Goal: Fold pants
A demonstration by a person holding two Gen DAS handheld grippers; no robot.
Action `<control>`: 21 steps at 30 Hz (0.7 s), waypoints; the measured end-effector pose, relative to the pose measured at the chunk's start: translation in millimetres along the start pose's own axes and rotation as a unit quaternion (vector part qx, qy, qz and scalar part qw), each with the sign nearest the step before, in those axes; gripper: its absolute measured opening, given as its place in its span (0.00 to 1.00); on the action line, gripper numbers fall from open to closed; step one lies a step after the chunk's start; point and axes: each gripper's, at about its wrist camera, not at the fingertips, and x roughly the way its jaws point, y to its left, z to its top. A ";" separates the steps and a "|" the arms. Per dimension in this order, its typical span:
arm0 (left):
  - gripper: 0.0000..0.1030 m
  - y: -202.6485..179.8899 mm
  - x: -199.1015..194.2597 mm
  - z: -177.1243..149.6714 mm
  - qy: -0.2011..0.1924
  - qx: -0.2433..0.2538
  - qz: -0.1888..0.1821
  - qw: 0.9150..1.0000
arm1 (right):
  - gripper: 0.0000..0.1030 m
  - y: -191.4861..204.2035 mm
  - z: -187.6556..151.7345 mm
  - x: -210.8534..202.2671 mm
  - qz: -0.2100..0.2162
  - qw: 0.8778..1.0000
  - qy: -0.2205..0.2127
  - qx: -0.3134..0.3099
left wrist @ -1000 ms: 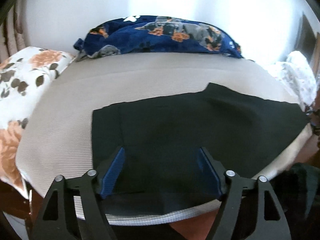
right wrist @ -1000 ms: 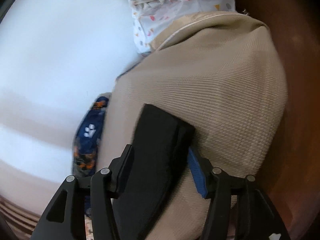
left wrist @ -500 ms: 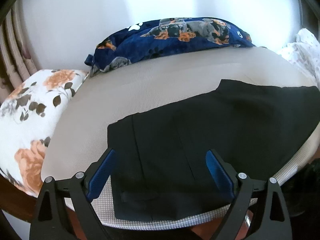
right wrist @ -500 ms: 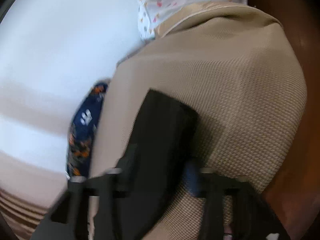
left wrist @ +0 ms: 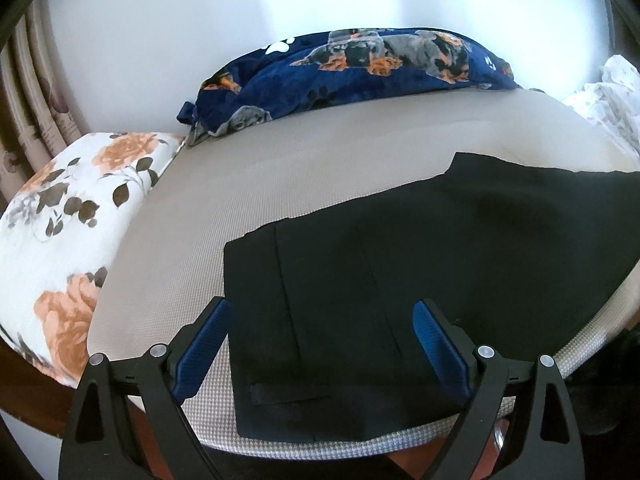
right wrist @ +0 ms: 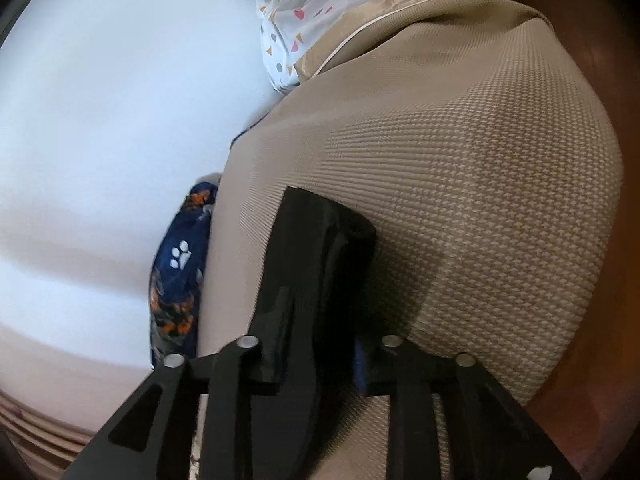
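Observation:
Black pants (left wrist: 400,276) lie flat on the beige mattress (left wrist: 280,184), waistband end near the front edge, legs running off to the right. My left gripper (left wrist: 320,344) is open and empty, held just above the waistband end. In the right wrist view my right gripper (right wrist: 316,364) is shut on the leg end of the pants (right wrist: 320,264), which rises out of the jaws and drapes over the mattress (right wrist: 460,184).
A navy dog-print blanket (left wrist: 352,68) lies along the back by the white wall. A floral pillow (left wrist: 60,248) sits at the left. A white confetti-print cloth (right wrist: 304,12) is bunched at the mattress's far end. Brown floor shows past the mattress edge (right wrist: 616,280).
My left gripper has drawn back and to the left, so more of the waistband end shows. My right gripper has closed on the leg end and turned a little.

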 end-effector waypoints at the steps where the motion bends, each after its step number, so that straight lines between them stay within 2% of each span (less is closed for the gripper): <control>1: 0.89 0.1 1.0 -0.2 0.002 0.000 0.001 1.000 | 0.40 5.0 -1.0 1.2 -0.002 1.000 0.001 -0.011; 3: 0.89 0.5 2.3 -0.8 0.005 -0.001 0.001 1.000 | 0.40 15.0 -3.3 6.0 -0.018 0.999 0.008 -0.040; 4: 0.89 0.8 3.5 -1.4 0.008 -0.001 0.002 1.000 | 0.35 16.9 -3.8 7.1 -0.023 0.999 0.010 -0.045; 5: 0.89 0.7 3.9 -1.8 0.009 -0.001 0.002 1.000 | 0.29 17.5 -4.4 9.5 -0.036 0.998 0.015 -0.049; 6: 0.89 1.5 4.6 -1.7 0.011 -0.002 0.002 1.000 | 0.11 16.3 -4.7 11.2 -0.049 0.997 0.022 -0.053; 9: 0.89 5.3 4.2 -2.2 0.009 -0.008 0.002 1.000 | 0.11 9.4 -7.0 8.4 -0.032 0.998 0.026 -0.046; 11: 0.89 7.9 5.4 -2.5 0.011 -0.015 -0.001 1.000 | 0.11 -2.3 -7.6 6.2 0.014 0.999 0.031 -0.010; 13: 0.89 9.4 7.5 -2.6 0.017 -0.018 -0.004 1.000 | 0.16 -14.9 -7.6 5.5 0.053 0.997 0.036 0.030; 16: 0.89 9.1 9.9 -3.2 0.022 -0.017 -0.002 1.000 | 0.21 -29.4 -10.2 4.9 0.079 0.994 0.036 0.064; 18: 0.89 8.4 10.3 -3.4 0.023 -0.015 -0.001 1.000 | 0.22 -25.8 -11.7 5.5 0.076 0.995 0.036 0.054; 20: 0.89 8.1 10.5 -3.2 0.024 -0.015 -0.003 1.000 | 0.28 -20.8 -13.7 6.1 0.074 0.996 0.035 0.045; 21: 0.89 7.7 10.5 -3.1 0.024 -0.014 -0.002 1.000 | 0.34 -16.6 -14.6 6.7 0.075 0.996 0.034 0.044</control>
